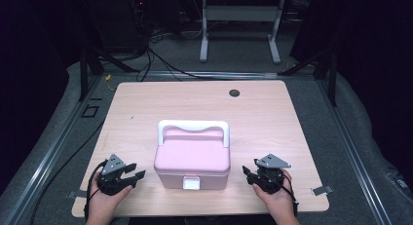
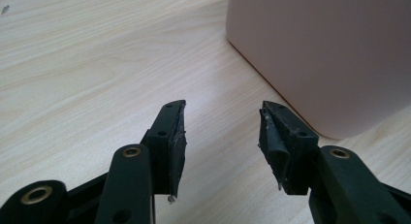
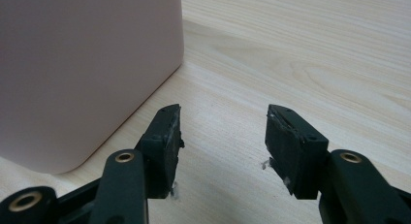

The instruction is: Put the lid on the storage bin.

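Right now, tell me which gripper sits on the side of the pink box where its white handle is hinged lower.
The right gripper. On the pink box, the white handle ends lower on that side; the left gripper faces the opposite side.

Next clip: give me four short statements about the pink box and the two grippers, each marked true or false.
1. The pink plastic box with a white handle stands between the two grippers. True.
2. The left gripper is clamped on the box. False: its jaws stand open, apart from the box.
3. The white latch faces the person. True.
4. The right gripper holds the handle. False: it is open and rests beside the box on the pale wooden table.
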`<state>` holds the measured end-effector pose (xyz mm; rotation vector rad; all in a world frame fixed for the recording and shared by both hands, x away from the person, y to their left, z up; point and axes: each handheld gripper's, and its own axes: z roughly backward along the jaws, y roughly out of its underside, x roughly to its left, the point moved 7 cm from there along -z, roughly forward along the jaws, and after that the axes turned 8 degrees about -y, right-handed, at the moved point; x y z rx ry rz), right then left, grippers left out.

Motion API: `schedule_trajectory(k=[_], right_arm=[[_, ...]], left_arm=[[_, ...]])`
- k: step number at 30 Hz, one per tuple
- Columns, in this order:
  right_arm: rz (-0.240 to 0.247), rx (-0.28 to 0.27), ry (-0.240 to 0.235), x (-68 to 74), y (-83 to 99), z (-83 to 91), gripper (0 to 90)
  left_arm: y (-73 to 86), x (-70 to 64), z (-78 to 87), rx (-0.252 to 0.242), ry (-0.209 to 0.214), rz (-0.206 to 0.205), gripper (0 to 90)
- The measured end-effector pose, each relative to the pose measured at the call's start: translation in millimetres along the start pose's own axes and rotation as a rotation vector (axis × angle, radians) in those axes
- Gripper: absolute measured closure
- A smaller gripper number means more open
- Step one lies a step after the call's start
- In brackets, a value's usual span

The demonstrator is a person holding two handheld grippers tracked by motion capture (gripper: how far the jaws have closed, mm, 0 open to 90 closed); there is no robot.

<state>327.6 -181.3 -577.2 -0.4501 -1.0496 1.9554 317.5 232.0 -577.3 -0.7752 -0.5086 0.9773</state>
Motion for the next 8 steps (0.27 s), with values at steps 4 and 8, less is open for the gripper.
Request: schedule_trajectory(k=[4,8], right_arm=[[0.001,0.000,-0.005,0.8,0.2,0.4,46.8],[0.007,0.007,-0.005,2.0,1.0,-0.9,46.2]], left_arm=[[-0.2,0.3,-0.1,-0.002,0.002,0.002,52.1],[-0.6,-0.3,-0.2,-0.003,0.006,0.004,52.2]])
